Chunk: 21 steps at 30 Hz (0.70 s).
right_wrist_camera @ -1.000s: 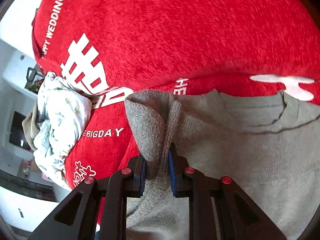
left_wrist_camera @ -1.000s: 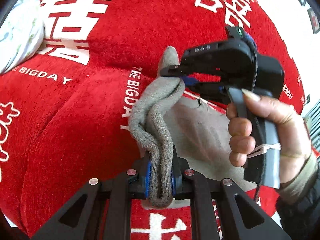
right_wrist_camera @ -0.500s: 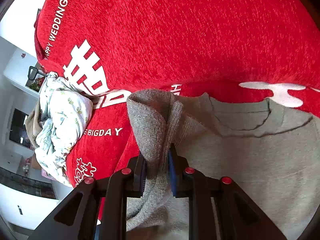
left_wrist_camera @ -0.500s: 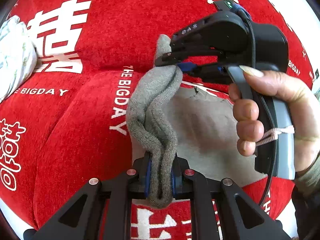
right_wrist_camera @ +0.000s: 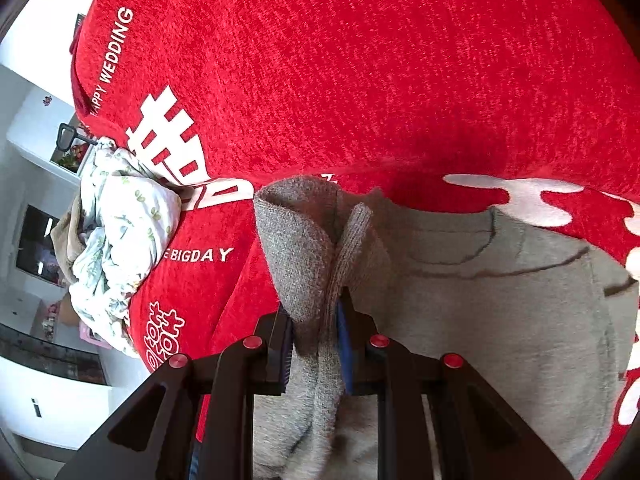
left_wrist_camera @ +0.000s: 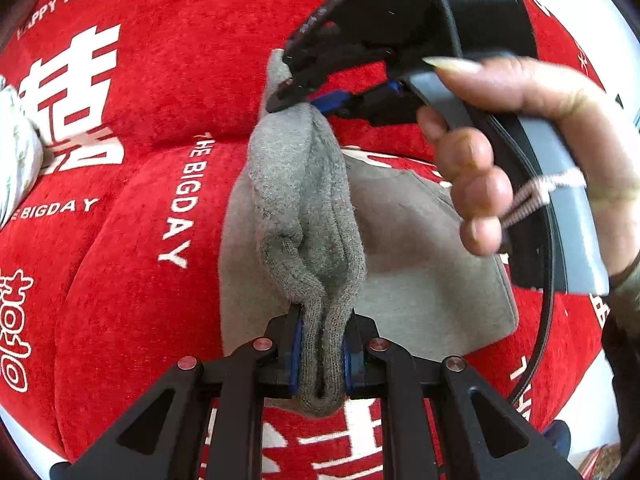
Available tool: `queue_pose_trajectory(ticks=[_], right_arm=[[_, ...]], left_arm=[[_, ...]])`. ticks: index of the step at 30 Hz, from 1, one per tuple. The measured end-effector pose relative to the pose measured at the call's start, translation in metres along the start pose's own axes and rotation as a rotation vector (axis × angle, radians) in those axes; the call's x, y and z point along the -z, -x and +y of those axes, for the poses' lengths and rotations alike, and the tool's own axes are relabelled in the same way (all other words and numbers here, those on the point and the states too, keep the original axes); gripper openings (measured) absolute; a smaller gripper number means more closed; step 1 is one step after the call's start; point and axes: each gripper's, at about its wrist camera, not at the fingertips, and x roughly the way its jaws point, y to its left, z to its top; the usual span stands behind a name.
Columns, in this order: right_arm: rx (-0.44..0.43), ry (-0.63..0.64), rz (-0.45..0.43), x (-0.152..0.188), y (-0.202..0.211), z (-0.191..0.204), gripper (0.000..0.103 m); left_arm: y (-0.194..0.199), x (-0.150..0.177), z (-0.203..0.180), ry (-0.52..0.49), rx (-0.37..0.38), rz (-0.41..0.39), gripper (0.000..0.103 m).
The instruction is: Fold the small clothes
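Observation:
A small grey knit sweater (left_wrist_camera: 420,264) lies on a red cover with white lettering (left_wrist_camera: 152,92). My left gripper (left_wrist_camera: 320,354) is shut on a bunched fold of the sweater's left edge (left_wrist_camera: 308,216). My right gripper (left_wrist_camera: 298,98), held in a hand, pinches the far end of the same fold. In the right wrist view my right gripper (right_wrist_camera: 316,344) is shut on the doubled grey edge (right_wrist_camera: 300,248), and the sweater's body and neckline (right_wrist_camera: 472,256) spread flat to the right.
A crumpled white floral garment (right_wrist_camera: 120,232) lies at the cover's left side and shows at the left rim of the left wrist view (left_wrist_camera: 16,152). White furniture and a room (right_wrist_camera: 36,184) lie beyond the cover's left edge.
Both grippers have carried the gripped grey edge up and over toward the sweater's body. The right gripper and hand now sit closer and larger in the left wrist view.

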Motion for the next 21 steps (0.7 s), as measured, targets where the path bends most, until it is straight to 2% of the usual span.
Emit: queue_pose_trajectory(ticks=[14, 21], right_arm=[[0.047, 0.101, 0.007, -0.008, 0.027, -0.001, 0.021], [0.075, 0.108, -0.01, -0.008, 0.048, -0.02, 0.021]], left_arm=[[-0.001, -0.013, -0.06, -0.072, -0.056, 0.026, 0.016], [-0.004, -0.019, -0.088, -0.112, -0.045, 0.03, 0.016]])
